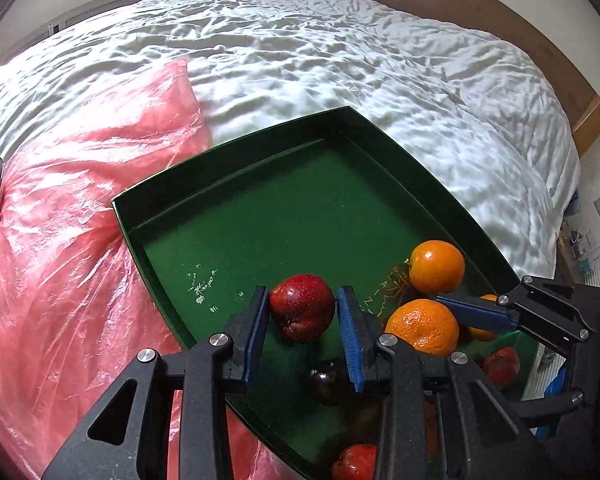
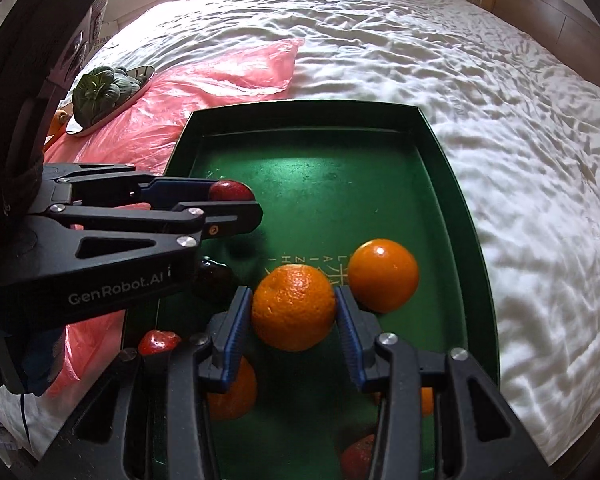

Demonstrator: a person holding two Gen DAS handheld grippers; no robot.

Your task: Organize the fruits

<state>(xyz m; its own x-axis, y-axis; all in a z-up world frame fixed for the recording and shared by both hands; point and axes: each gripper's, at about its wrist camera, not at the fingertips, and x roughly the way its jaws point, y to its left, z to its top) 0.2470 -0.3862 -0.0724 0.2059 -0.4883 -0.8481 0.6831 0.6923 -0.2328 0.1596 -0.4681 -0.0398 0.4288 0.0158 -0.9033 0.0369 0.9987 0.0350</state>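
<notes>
A dark green tray (image 1: pixel 236 148) (image 2: pixel 300 106) lies on a bed. My left gripper (image 1: pixel 303 294) (image 2: pixel 236 199) is shut on a red apple (image 1: pixel 302 306) (image 2: pixel 230 191) and holds it over the tray's left side. My right gripper (image 2: pixel 292 292) stands open around an orange (image 2: pixel 294 306) (image 1: pixel 422 326), its pads close beside the fruit with no clear pressing. A second orange (image 2: pixel 382 276) (image 1: pixel 436 266) rests just to its right. A dark fruit (image 2: pixel 214 278) (image 1: pixel 328 380), small red fruits (image 2: pixel 158 342) (image 1: pixel 500 364) and another orange (image 2: pixel 236 396) lie near the tray's front, partly hidden by the grippers.
A pink plastic bag (image 1: pixel 80 240) (image 2: pixel 220 76) is spread left of the tray. On it sits a shiny plate (image 2: pixel 112 110) with a leafy green vegetable (image 2: pixel 100 88). A wrinkled white bedcover (image 1: pixel 340 48) surrounds everything, with a wooden headboard (image 1: pixel 540 40) behind.
</notes>
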